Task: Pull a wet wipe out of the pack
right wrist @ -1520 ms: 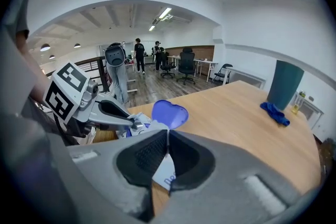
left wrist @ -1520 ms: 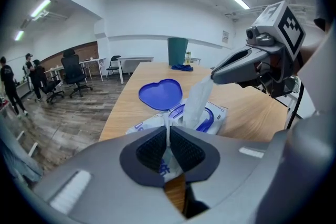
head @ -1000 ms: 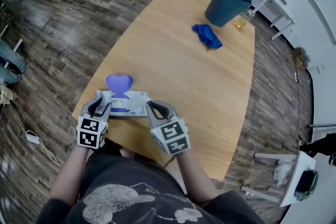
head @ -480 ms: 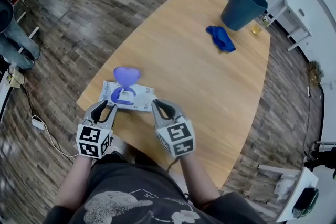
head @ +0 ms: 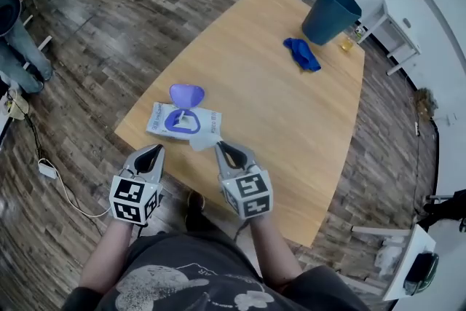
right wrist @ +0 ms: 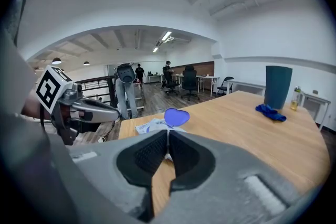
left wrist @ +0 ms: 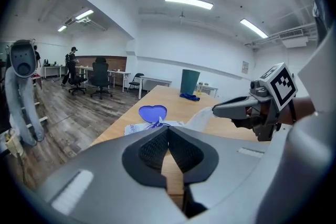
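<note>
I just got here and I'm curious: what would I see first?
The wet wipe pack sits near the front left corner of the table, its purple heart-shaped lid flipped open. A white wipe stretches from it to the right gripper, whose jaws are shut on it; the left gripper beside it is shut and empty. At the far end stands a blue bin with a blue cloth near it.

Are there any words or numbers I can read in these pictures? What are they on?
wipe pack: has print, too small and blurred to read.
Cubes on left gripper and right gripper: black-and-white squares only, no letters.
Nothing else carries readable text.
</note>
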Available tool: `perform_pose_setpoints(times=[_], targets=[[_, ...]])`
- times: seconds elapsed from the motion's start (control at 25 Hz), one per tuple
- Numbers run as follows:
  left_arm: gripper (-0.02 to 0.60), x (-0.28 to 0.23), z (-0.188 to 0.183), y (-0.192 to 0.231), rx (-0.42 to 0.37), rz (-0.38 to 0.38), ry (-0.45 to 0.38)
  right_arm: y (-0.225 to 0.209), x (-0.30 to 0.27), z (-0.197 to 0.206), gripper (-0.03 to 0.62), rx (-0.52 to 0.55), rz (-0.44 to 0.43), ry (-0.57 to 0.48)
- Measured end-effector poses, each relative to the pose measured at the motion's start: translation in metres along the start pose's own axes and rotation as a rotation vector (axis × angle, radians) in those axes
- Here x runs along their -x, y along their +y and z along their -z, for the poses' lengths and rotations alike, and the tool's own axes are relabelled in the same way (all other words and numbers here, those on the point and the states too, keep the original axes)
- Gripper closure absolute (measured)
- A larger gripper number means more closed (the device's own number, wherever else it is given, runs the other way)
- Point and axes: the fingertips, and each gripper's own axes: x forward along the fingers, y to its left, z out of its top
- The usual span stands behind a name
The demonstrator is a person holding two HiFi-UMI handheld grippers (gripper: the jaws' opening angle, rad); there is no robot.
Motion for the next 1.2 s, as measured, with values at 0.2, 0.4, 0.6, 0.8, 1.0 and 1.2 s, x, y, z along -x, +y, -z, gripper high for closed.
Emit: perform_pose_setpoints(times=[0.2,0.4,0.6,0.8,1.0,1.2], targets=[[0.563,0.038,0.001,-0.004,0.003,0.037,-0.046,0.035,0.014,-0.001,0.589,0.013,0.013,-0.013],[0.563,0.078,0.012,0.001,-0.001,0.052,-0.055,0.072,0.032,-0.001,0.589,0.021,0.021,-0.028],[0.563,0.119,0.035,-0.004,0.007,0.087,-0.052,0.105,0.061,0.017,0.589,0.022,0.048,-0.020],[0.563,0.159,0.053,-0.009,0.019,0.117,-0.060,0.134,0.096,0.037,0.589,-0.009,0.089,-0.012],[0.563,0.195,0.057,-0.004,0.078,0.149,-0.096,0.159,0.124,0.047,0.589,-0.051,0.153,-0.027],[0.563,0.220,0.063,-0.011,0.076,0.190,-0.112,0.183,0.159,0.066,0.589,-0.040,0.196,-0.015]])
